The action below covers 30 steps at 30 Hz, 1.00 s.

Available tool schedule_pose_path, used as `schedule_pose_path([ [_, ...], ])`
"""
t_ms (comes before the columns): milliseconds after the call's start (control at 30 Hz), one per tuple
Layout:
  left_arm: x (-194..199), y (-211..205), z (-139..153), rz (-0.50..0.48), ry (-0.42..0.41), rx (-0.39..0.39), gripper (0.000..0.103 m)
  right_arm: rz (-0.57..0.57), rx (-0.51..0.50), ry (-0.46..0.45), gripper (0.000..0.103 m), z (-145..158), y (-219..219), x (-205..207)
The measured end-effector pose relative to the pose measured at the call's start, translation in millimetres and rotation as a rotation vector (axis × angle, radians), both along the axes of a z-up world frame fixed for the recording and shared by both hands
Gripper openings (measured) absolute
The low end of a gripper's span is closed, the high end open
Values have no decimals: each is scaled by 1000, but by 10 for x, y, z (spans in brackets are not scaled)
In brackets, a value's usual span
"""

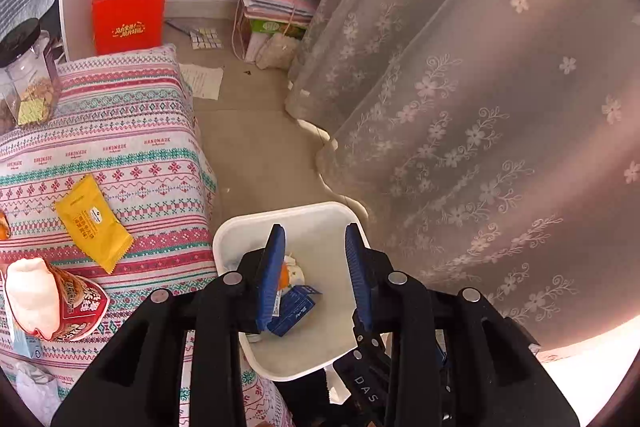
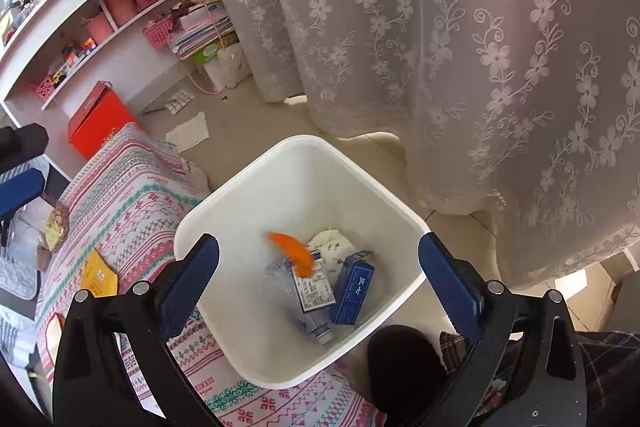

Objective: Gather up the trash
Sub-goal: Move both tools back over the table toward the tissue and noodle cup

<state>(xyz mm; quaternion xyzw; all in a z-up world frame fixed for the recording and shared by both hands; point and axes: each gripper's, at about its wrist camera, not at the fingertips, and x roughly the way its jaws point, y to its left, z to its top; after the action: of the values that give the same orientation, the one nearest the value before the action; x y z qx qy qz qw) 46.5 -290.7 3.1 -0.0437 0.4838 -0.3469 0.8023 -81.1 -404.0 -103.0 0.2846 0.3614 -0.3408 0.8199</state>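
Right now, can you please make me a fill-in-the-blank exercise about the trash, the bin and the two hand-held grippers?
1. The bin is coloured ____.
2. Inside it, the box is coloured ____.
3. The yellow packet lies on the patterned ____.
4. The right hand-held gripper over the bin is ____ and holds nothing.

Missing words: white; blue; cloth; open

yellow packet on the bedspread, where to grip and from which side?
The yellow packet lies flat on the patterned bedspread, long axis slanting toward the white bin. Probably best: come from above with the open left gripper and pinch across the narrow width near the crimped end closest to the bin, where the thin seal should lift most easily off the soft cloth.
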Motion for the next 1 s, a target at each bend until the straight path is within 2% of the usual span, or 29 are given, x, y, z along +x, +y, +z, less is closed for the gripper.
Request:
schedule_pose_path([
  [33, -23, 48, 43, 7, -25, 11, 43, 10, 7, -12, 96, 18, 19, 8],
  [133, -64, 267, 109, 34, -91, 61, 50, 43, 13, -51, 96, 101, 98, 35],
  [267, -34, 720, 108, 99, -123, 128, 58, 113, 10, -82, 96, 194, 264, 127],
  [500, 131, 1727, 20, 248, -109, 259, 65, 315, -4, -108, 96, 326, 731, 361],
  [633, 227, 2200, -182, 294, -38, 363, 66, 443, -37, -113, 96, 408, 1062, 481],
  [767, 260, 2609, -535, 339, 76, 456, 66, 539, -74, -111, 96, 465, 1328, 551],
  [900, 148, 2911, -947, 372, 225, 473, 66, 610, -88, -101, 96, 478, 1493, 624],
  [1000, -12, 3013, -1205, 371, 287, 482, 66, 636, -73, -75, 96, 431, 1560, 685],
])
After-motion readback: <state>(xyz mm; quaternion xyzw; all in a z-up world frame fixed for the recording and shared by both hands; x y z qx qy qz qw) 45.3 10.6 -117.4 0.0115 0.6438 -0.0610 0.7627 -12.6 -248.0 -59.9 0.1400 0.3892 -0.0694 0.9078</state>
